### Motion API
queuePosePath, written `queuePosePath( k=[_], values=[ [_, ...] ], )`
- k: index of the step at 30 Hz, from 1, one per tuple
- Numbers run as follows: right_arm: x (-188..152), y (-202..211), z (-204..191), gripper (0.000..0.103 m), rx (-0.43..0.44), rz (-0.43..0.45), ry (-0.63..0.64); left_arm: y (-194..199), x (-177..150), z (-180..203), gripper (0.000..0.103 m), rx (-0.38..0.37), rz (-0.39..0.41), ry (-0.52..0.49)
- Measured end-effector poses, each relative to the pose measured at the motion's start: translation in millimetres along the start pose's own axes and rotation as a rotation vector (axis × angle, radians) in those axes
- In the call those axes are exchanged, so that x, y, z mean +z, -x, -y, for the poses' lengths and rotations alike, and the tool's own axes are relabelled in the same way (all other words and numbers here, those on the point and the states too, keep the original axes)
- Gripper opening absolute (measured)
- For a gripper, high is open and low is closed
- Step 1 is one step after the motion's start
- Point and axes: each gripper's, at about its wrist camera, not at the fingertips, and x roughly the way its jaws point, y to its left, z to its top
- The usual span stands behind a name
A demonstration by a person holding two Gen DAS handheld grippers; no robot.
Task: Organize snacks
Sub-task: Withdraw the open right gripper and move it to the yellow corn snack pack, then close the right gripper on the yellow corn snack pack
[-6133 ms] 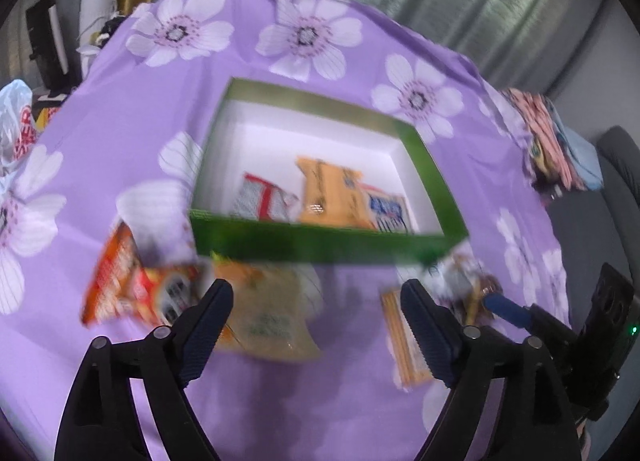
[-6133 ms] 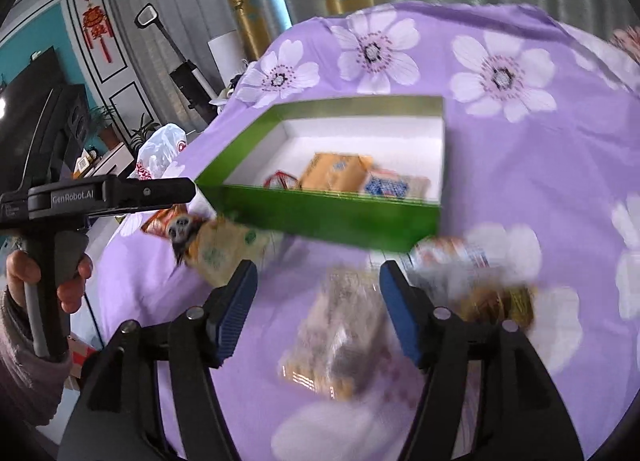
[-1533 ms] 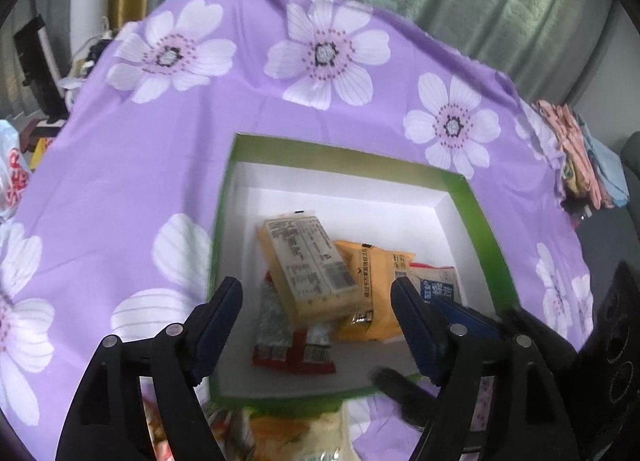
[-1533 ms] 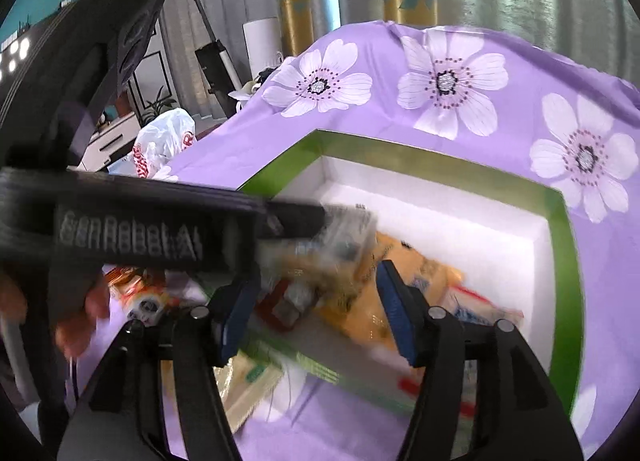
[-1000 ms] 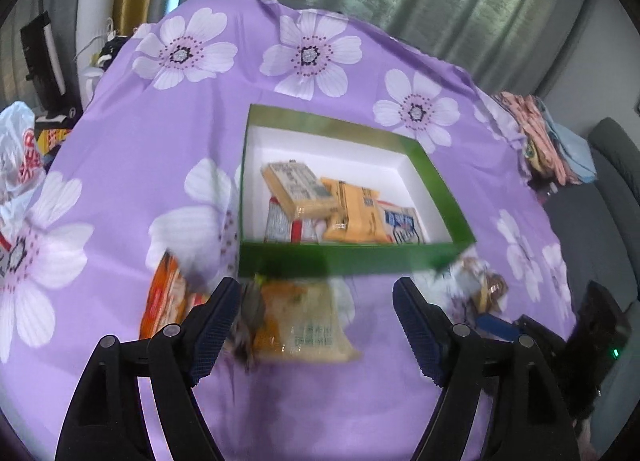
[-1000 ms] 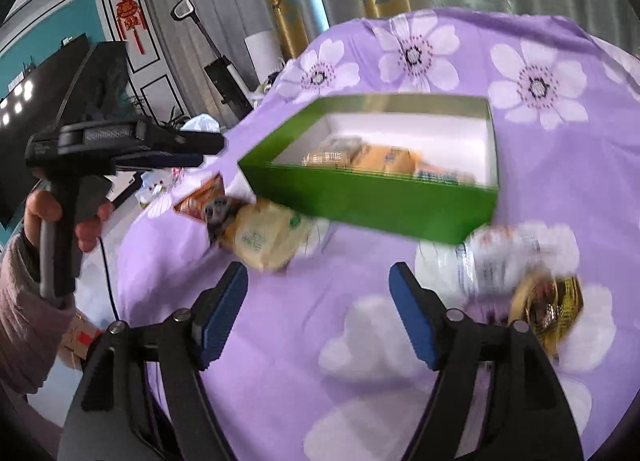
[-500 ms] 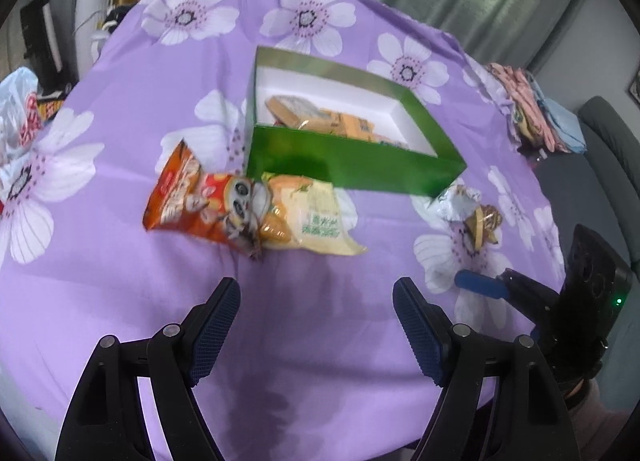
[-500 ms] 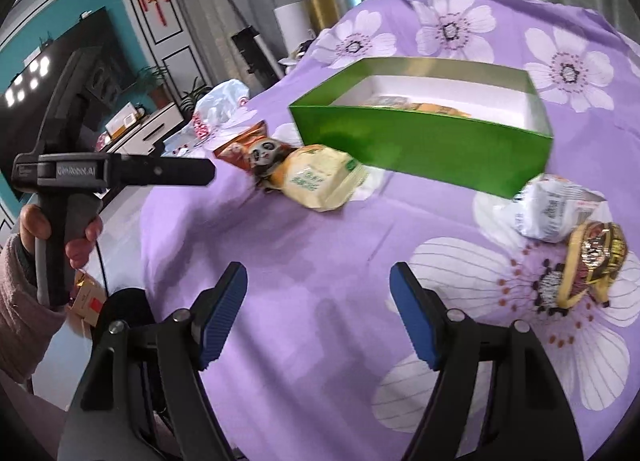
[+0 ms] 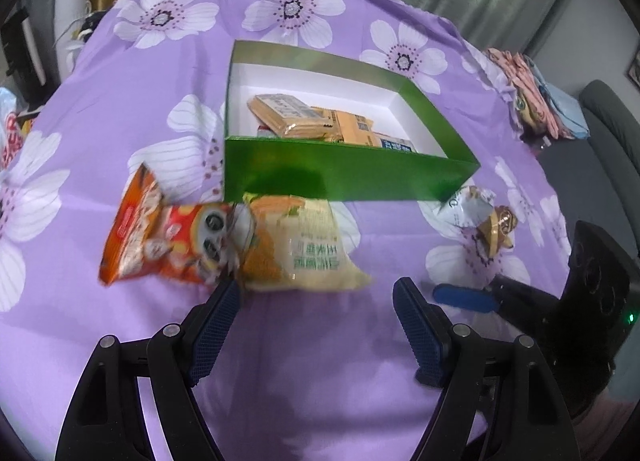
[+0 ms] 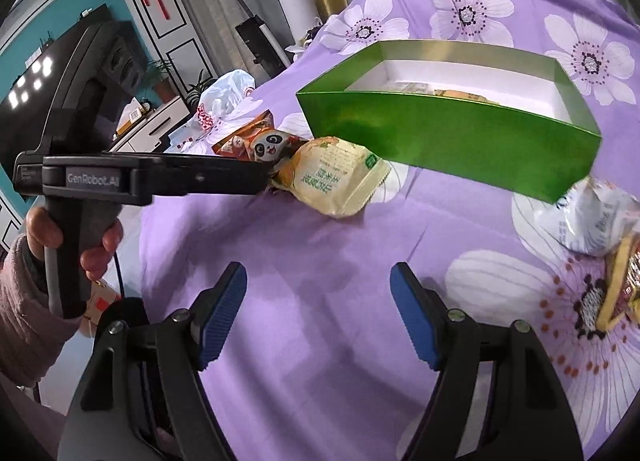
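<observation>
though near, pale snack bag (image 9: 308,249) beyond left hand-held gripper (image 9: 316,297) (open)

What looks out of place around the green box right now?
Four snacks lie outside the green box: the orange panda bag overlapping the yellow packet at its front, plus a white wrapper and gold wrapper by its corner.

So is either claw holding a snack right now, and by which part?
Nothing is held. The left claw and right claw both stand open and empty; the pale yellow packet lies ungripped just beyond the left one.
</observation>
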Motion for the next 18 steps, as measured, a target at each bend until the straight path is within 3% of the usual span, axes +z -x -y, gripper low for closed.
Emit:
queuePosePath(
  k=[8,13,18],
  values=[
    [17.4,-26.6,5.7,0.075,0.013,-0.005,-0.005,-31.1,21.0,0.6,0.079,0.050,-0.062,-0.040],
    [29.1,-43.3,10.5,0.075,0.049,-0.019,-0.024,-43.6,28.0,-3.6,0.079,0.044,-0.089,-0.011],
    [39.6,-57.9,15.1,0.075,0.058,-0.043,-0.052,-50.4,30.0,-15.5,0.078,0.015,-0.109,0.085]
  ],
)
